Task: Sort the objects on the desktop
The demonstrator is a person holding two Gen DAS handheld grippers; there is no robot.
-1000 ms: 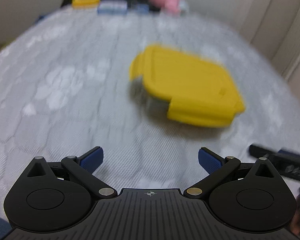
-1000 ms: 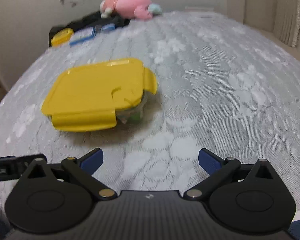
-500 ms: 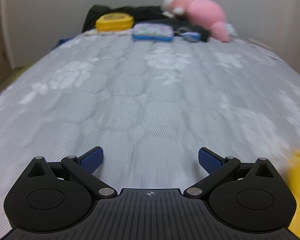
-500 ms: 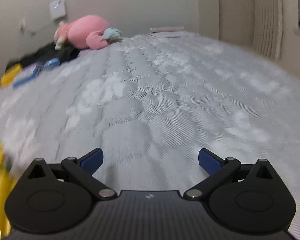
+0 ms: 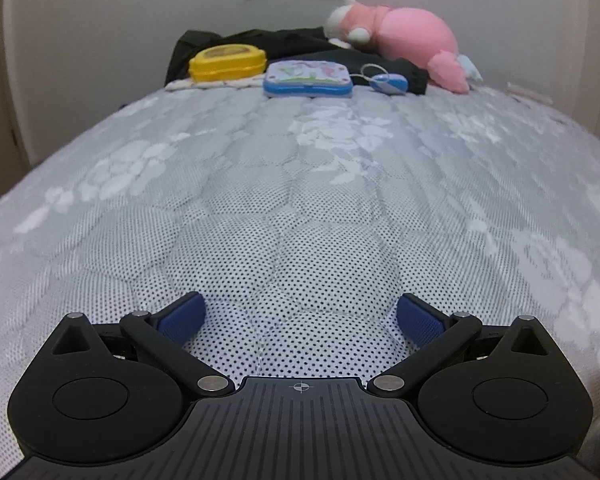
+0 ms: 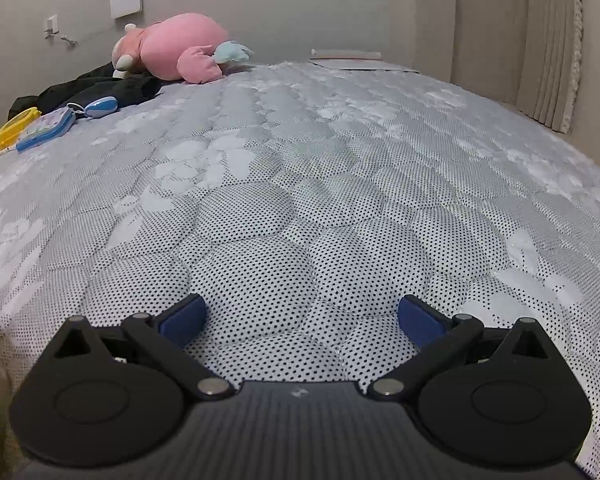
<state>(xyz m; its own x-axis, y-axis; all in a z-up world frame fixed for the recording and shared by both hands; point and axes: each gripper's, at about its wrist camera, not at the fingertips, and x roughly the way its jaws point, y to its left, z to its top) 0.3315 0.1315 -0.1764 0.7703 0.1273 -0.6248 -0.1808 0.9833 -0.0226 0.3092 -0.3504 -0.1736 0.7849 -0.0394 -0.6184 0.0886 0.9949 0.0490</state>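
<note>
My left gripper [image 5: 300, 316] is open and empty, low over the grey quilted mattress [image 5: 300, 200]. My right gripper [image 6: 300, 318] is also open and empty, low over the same mattress [image 6: 340, 200]. At the far end lie a small yellow box [image 5: 227, 62], a blue flat case with a picture lid [image 5: 308, 78] and a small blue oval item on a cord [image 5: 389, 83]. They also show in the right wrist view: yellow box [image 6: 15, 127], blue case [image 6: 46, 130], oval item [image 6: 98, 107]. The large yellow-lidded container is out of view.
A pink plush toy [image 5: 400, 36] lies on dark clothing [image 5: 284, 46] against the far wall; it also shows in the right wrist view [image 6: 172, 50]. A flat paper item [image 6: 356, 60] lies at the far right corner. Curtains [image 6: 552, 40] hang on the right.
Both grippers have swung away from the large yellow-lidded container, which has left both views. They now face the far end of the mattress. Both stayed open.
</note>
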